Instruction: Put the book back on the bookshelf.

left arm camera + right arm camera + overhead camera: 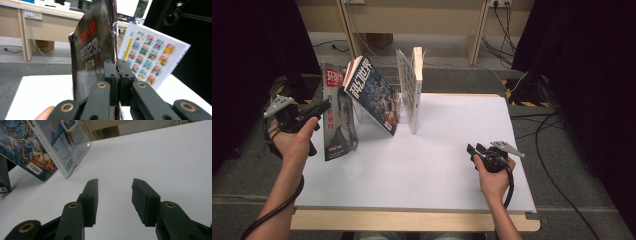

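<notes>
High view, left of frame: left tool (319, 107) clamps the magazine (337, 115), not yet shelved beside the books (374, 95); right tool (474, 150) gapes empty.

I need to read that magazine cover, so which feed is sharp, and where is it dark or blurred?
High view: evenly lit white table, black surroundings, magazine small and soft. Left gripper view: the cover is dim, large print readable, left gripper blurred. Right gripper view: bright, near jaws soft.
</notes>
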The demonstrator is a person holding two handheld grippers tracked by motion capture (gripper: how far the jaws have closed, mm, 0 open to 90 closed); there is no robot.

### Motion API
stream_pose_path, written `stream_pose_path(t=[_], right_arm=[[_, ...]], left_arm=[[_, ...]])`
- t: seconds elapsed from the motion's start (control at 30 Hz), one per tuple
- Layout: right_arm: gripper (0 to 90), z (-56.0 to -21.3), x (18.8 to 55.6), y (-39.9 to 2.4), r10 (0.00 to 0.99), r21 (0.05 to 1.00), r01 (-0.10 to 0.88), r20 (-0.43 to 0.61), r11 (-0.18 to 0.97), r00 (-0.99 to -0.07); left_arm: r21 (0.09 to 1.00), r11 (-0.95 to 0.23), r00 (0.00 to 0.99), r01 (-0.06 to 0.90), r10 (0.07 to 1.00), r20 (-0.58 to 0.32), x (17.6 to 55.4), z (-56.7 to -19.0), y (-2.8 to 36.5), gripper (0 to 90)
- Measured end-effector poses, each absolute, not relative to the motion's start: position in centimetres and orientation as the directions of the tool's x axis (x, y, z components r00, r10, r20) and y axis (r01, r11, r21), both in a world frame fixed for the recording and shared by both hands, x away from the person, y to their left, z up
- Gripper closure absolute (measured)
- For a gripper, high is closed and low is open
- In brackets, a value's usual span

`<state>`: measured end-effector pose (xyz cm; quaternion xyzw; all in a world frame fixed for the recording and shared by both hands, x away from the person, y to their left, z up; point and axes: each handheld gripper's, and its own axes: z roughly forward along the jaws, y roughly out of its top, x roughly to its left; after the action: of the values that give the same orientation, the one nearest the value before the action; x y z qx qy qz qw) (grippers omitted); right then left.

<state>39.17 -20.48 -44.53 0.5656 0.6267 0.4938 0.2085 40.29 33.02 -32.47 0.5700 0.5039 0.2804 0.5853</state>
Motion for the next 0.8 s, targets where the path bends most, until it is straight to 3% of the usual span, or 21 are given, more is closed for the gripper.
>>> stream_pose_path(t=[0.43,0.8], right_arm=[[57.4,-44.5,39.2,-20.2,0.915,0.853,0.508,0.294,-0.121,-0.277],[57.5,-44.5,39.2,-20.2,0.915,0.855,0.505,0.29,-0.116,-0.281]], left_arm=[[0.962,0.198,0.437,0.187,0.86,-0.262,38.3,-30.4,32.3,87.2],[0.95,0.239,0.475,0.201,0.824,-0.308,38.1,-30.9,32.5,87.1]])
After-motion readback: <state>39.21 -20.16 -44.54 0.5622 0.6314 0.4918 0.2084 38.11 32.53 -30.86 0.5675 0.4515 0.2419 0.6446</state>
